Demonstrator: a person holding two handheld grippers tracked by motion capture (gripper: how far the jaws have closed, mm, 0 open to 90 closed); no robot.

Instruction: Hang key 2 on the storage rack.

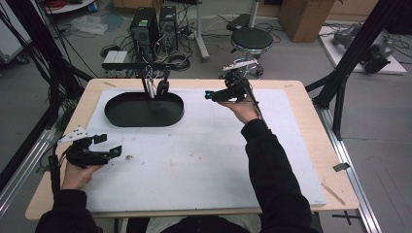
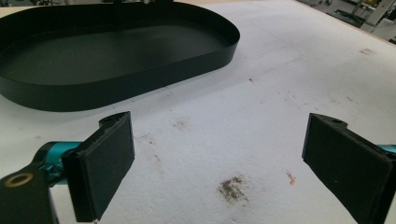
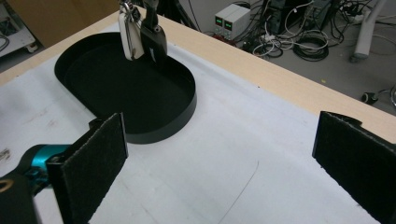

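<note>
Your black oval tray (image 1: 144, 110) lies flat on the white sheet, low-walled with nothing lying in it, long axis across the table. It sits just left of your right gripper (image 1: 210, 95) and well beyond your left gripper (image 1: 108, 144). Above its far rim hang the keys (image 3: 130, 30), a white fob and a black fob (image 3: 154, 39) side by side, dangling upright.

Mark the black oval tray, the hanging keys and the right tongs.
black oval tray (image 1: 177, 114): high view, right rim.
hanging keys (image 3: 130, 35): right gripper view, white fob.
right tongs (image 1: 210, 95): high view, between its tips.
</note>
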